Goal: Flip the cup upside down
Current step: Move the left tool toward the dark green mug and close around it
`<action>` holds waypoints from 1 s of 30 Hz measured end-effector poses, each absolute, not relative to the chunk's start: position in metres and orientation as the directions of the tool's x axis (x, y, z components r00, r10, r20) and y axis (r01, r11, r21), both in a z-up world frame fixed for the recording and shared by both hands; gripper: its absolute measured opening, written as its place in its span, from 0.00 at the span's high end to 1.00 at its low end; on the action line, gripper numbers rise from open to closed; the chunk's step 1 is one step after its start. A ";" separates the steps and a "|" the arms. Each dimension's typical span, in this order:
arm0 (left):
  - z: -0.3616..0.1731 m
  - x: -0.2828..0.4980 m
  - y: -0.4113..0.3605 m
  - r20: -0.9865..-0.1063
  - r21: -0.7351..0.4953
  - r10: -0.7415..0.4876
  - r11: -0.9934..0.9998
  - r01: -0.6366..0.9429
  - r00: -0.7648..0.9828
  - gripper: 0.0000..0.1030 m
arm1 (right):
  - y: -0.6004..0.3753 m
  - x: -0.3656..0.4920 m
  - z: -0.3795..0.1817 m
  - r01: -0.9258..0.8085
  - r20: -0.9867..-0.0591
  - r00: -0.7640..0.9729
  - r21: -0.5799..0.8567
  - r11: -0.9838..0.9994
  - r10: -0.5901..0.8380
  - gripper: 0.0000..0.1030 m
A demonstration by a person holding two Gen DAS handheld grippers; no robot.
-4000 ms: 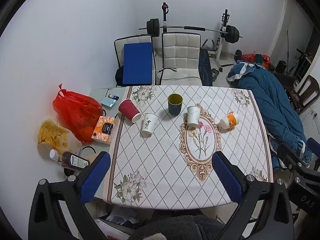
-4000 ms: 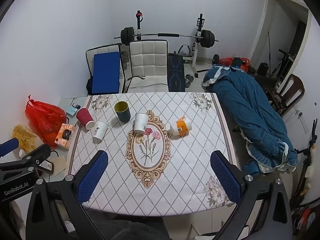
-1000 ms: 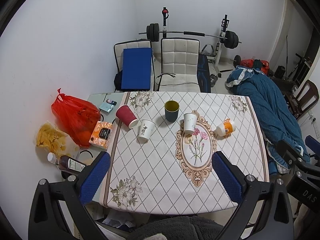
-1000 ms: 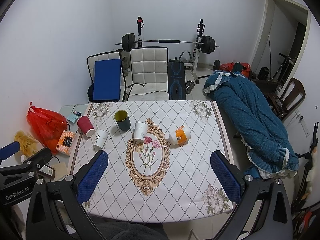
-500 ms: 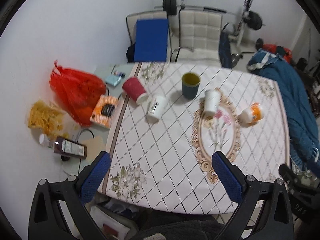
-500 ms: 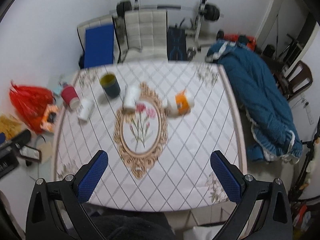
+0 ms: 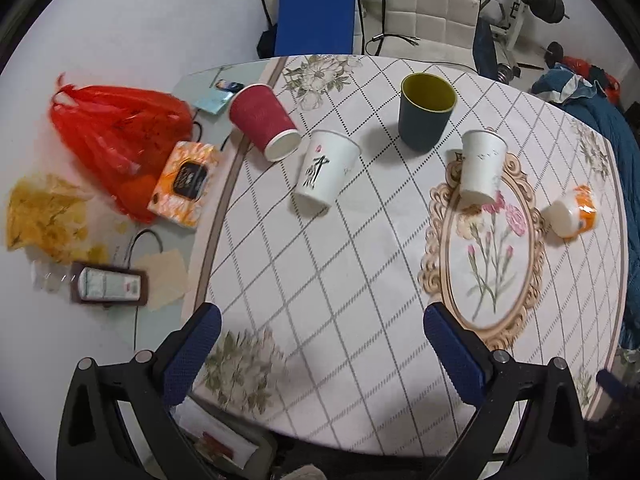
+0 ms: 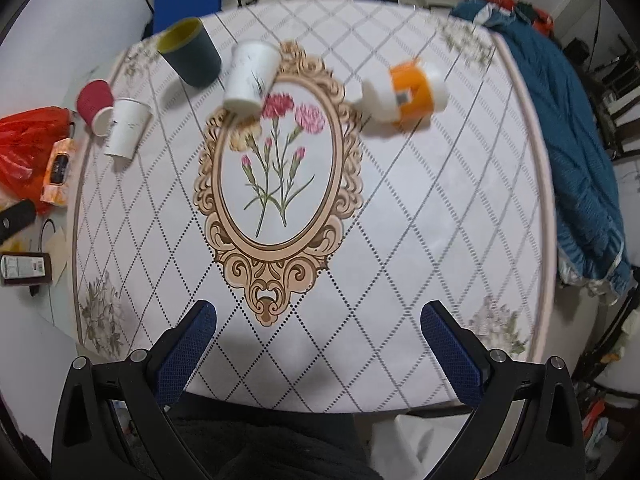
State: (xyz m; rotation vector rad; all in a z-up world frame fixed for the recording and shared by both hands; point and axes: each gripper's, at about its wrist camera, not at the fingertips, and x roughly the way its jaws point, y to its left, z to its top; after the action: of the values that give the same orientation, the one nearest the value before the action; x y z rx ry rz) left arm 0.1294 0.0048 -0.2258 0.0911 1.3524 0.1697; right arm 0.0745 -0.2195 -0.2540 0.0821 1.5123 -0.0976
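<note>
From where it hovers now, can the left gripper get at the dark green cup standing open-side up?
Probably yes. The left gripper is open and empty, and bare tablecloth lies between it and the dark green cup. The white cup with black script and the plain white cup flank that path without blocking it.

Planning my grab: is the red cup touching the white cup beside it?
Cannot tell. In the left wrist view the red cup's rim nearly meets the white cup; the right wrist view is too small.
</note>
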 end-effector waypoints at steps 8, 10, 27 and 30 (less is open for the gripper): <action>-0.267 0.207 -0.002 -0.932 0.126 0.113 0.992 0.015 0.346 0.00 | -0.223 0.103 -0.304 0.181 -0.997 -0.035 -0.068 0.981 -0.062 0.00; -0.277 0.227 -0.008 -0.914 0.130 0.108 0.991 0.031 0.391 0.00 | -0.225 0.112 -0.313 0.202 -0.997 -0.030 -0.071 0.977 -0.066 0.00; -0.335 0.302 -0.057 -0.888 0.111 0.017 0.977 0.180 0.460 0.00 | -0.246 0.151 -0.358 0.234 -0.949 -0.092 -0.315 0.920 -0.301 0.00; -0.341 0.309 -0.062 -0.890 0.100 -0.003 0.974 0.202 0.456 0.00 | -0.247 0.154 -0.359 0.230 -0.943 -0.098 -0.332 0.915 -0.318 0.00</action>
State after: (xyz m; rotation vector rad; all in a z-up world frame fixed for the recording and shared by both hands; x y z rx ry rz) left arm 0.3090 -0.0615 -0.3409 0.2026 1.0921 -0.1271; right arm 0.1535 -0.2475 -0.3586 -0.0699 1.6047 -0.4598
